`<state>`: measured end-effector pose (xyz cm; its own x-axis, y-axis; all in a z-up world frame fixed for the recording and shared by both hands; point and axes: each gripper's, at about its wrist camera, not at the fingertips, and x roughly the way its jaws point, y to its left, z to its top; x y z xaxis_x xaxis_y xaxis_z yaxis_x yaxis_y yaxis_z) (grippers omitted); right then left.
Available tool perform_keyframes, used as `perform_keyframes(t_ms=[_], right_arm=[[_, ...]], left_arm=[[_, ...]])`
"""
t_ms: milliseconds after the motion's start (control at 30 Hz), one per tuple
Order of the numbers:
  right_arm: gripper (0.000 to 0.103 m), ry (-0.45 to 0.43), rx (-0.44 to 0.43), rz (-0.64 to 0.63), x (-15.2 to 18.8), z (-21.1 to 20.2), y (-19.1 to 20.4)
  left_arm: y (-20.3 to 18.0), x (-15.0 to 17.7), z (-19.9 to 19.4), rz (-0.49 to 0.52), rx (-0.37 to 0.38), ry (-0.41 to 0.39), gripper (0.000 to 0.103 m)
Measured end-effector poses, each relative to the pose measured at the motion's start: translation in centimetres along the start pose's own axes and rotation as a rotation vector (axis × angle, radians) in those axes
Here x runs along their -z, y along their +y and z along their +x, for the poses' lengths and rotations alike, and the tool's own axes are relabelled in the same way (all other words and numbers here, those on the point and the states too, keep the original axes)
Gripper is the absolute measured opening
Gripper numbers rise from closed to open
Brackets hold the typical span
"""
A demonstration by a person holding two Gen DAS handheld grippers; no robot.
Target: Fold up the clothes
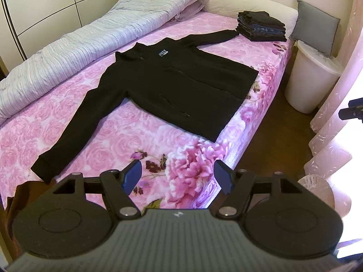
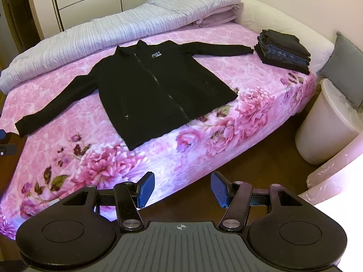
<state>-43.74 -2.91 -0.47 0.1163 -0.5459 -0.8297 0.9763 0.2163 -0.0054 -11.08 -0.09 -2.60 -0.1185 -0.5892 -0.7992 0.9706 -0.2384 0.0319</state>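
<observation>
A black zip jacket (image 1: 172,83) lies flat, front up, on the pink floral bed (image 1: 140,140), both sleeves spread out; it also shows in the right wrist view (image 2: 158,88). My left gripper (image 1: 178,176) is open and empty, held above the bed's near edge, short of the jacket's hem. My right gripper (image 2: 182,188) is open and empty, over the floor beside the bed's edge. The right gripper's edge shows in the left wrist view (image 1: 352,110); the left gripper's edge shows in the right wrist view (image 2: 6,142).
A stack of folded dark clothes (image 1: 261,26) (image 2: 283,49) sits at the bed's far right corner. A rolled grey-striped duvet (image 1: 79,45) (image 2: 113,29) runs along the far side. A white bin (image 1: 310,79) (image 2: 326,127) with a grey cushion (image 1: 315,25) stands on the floor by the bed.
</observation>
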Motion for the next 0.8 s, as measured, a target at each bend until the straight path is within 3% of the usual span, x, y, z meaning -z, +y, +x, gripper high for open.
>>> perform_keyframes(t_ms=[500,633,800], right_arm=[[0.059,0.010,-0.022,-0.046,-0.6,1.2,1.9],[0.059,-0.005,-0.056,-0.114,-0.7,1.9,3.5],[0.059,-0.034,-0.173,-0.293,-1.1,3.9,7.9]], left_arm=[[1.5,1.1,-0.5,-0.043,-0.040,0.012,0.066],[2.6,2.3,-1.4,-0.086,-0.093,0.021,0.066],[6.0,5.4,-3.2,-0.184,-0.201,0.041,0.066]])
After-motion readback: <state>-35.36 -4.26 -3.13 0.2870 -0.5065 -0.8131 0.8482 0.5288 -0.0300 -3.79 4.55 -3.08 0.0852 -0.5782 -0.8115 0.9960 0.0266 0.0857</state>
